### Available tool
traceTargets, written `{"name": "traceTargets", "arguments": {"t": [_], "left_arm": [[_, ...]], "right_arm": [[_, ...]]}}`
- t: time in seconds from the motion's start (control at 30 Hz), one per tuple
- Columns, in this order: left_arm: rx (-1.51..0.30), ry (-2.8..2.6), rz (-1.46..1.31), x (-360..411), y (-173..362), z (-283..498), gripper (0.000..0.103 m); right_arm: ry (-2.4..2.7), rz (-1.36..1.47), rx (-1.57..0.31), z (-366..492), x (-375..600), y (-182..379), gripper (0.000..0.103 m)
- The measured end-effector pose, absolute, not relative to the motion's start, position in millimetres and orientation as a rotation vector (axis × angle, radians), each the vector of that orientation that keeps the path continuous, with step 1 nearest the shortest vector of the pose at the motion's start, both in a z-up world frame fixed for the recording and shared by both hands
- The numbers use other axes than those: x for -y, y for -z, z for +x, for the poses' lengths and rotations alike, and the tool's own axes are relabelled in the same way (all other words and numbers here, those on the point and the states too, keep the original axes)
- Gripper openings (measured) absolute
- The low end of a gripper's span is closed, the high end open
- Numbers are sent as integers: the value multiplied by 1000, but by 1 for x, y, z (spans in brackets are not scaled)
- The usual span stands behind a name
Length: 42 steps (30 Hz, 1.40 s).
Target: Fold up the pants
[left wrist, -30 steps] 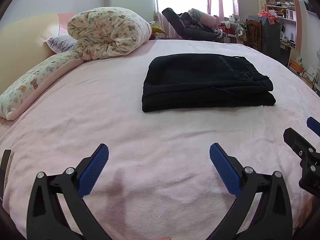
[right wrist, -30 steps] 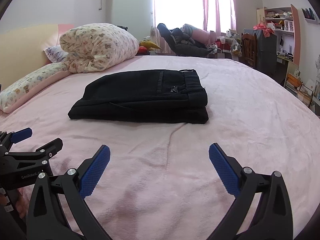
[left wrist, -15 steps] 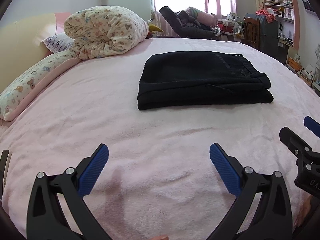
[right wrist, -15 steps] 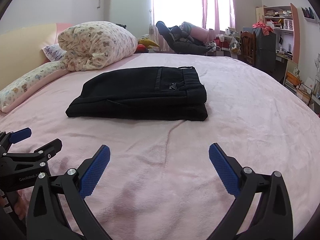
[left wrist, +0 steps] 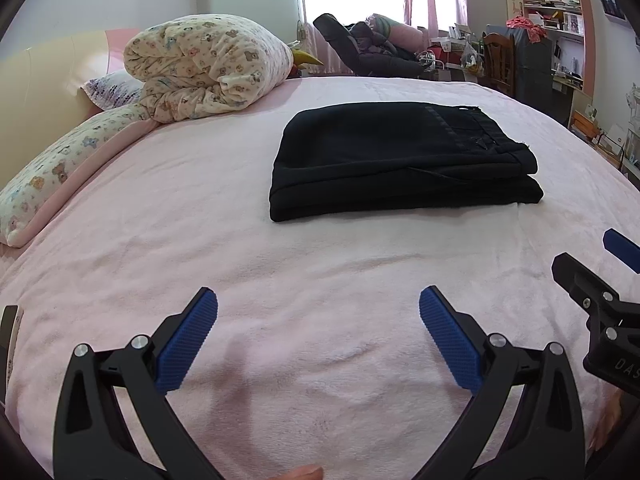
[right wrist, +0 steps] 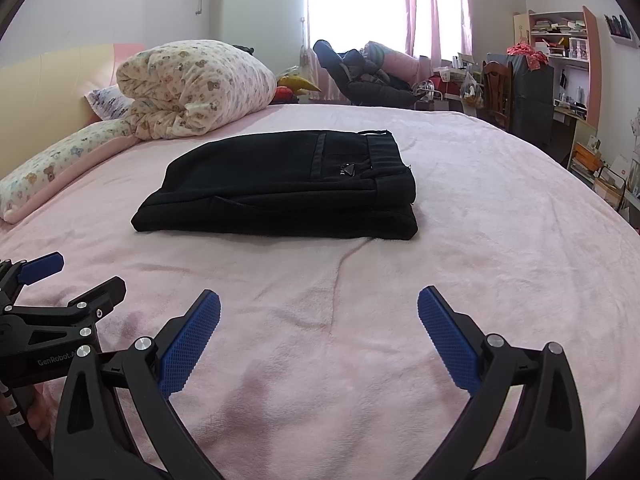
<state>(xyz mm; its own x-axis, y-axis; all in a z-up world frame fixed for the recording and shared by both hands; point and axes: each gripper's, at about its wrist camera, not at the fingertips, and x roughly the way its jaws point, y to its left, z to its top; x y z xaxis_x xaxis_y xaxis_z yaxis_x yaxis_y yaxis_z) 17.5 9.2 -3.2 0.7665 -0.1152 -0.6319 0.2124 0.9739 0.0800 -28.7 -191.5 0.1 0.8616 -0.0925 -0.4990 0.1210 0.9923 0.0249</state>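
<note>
The black pants lie folded into a neat flat rectangle on the pink bedspread, toward 12 o'clock from both grippers and well apart from them; in the right wrist view the same pants sit a little toward 11 o'clock, with the waistband end and a small tag at the right side of the stack. The left gripper hangs low over the bedspread with its jaws spread wide and nothing between the blue pads. The right gripper is likewise spread wide and empty, its ribbed blue pads clear of the fabric. Each gripper shows in the other's view: the right one at about 3 o'clock at the edge of the left wrist view, the left one at about 9 o'clock in the right wrist view. A shallow crease in the bedspread runs from the near edge of the pants toward the right gripper. At 10 o'clock a rolled quilt with a small bear print rests on a long pillow along the headboard side of the bed. Beyond the far edge of the bed, at about 12 to 1 o'clock, a dark reclined chair piled with clothes stands under a bright window with pink curtains, and a shelf with books stands at 2 o'clock.
</note>
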Motion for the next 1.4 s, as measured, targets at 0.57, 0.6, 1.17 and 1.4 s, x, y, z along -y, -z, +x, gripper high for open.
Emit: {"name": "traceTargets", "arguments": {"t": [0.57,0.6,1.17,1.4], "left_arm": [[-674,186,154,-6,4,17,101],[-674,186,155,-5,4,17,101],[-676,187,157,-5,4,17,101],[-676,190,154,-5,4,16,101]], "right_arm": [[110,55,-522,-29,194,1,101],[110,55,-522,-29,194,1,101],[108,55,-522,-29,196,0,101],[109,56,-523,-29,196,0,101]]}}
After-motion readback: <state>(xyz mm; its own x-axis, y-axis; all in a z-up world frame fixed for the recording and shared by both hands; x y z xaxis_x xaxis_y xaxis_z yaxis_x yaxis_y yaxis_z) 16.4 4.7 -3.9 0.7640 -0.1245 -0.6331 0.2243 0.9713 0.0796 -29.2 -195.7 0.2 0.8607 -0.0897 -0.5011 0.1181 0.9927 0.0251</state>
